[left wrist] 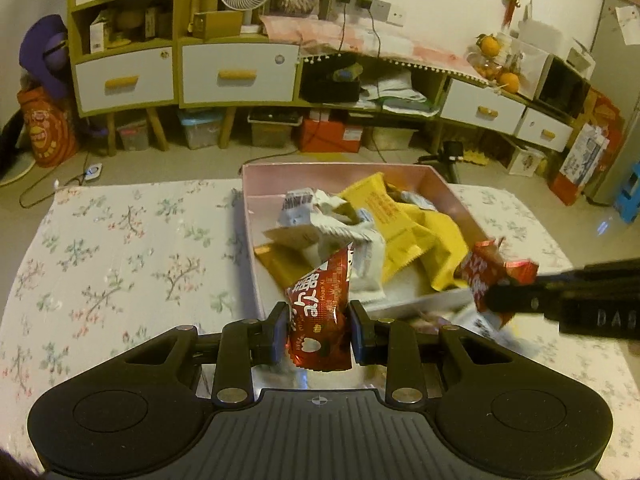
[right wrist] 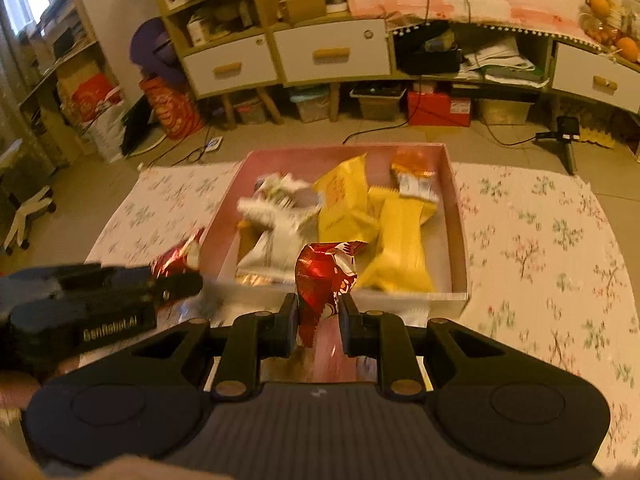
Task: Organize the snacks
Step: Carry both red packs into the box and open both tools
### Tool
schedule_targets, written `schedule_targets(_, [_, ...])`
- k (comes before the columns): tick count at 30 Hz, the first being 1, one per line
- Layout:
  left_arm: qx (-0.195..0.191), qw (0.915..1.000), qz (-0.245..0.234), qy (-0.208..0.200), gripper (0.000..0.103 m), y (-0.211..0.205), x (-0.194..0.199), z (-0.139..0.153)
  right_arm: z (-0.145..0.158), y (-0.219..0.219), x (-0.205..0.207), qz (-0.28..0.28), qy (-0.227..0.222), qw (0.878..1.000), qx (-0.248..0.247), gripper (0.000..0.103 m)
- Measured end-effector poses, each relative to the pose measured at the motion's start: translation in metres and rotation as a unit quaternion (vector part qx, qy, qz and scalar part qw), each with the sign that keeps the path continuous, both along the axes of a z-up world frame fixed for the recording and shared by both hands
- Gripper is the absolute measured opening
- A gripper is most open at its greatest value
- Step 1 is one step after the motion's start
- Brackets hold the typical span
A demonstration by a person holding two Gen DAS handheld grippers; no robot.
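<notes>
- Evidently your left gripper (left wrist: 319, 328) pinches a red snack packet (left wrist: 320, 300) above the pink box (left wrist: 448, 188), ready for dropping in.
- Your right gripper (right wrist: 318, 312) clamps another red packet (right wrist: 326, 276), likewise box-bound.

1. Hidden behind the left gripper (left wrist: 319, 330): bottom edge of the red snack packet (left wrist: 320, 312) clamped there.
2. Blurred, right of that gripper: second red packet (left wrist: 486, 270); print unreadable.
3. Blurred ahead in the pink box (right wrist: 456, 184): white wrappers (right wrist: 276, 216); labels unreadable.
4. Covered just below the box's near wall: loose wrappers, kind unclear.
</notes>
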State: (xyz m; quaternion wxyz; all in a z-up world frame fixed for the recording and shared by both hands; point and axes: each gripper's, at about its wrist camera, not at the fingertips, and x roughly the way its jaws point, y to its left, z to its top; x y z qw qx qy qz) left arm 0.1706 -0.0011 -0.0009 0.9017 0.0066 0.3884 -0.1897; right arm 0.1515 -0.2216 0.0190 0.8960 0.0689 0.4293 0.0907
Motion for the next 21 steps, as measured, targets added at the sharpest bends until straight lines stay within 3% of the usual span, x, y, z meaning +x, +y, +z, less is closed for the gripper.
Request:
schedule_targets(9, [0.024,0.9997,0.004,-0.008,0.029,-0.017,0.03,-0.015,-0.015,-0.003,0.033,-0.019,0.0,1.0,-0.002,0.019])
schedule_targets(21, [0.063,0.9979,0.013,0.006,0.029,-0.028,0.053,-0.039,-0.036,0.007,0.046,-0.011,0.024,0.999,-0.021,0.019])
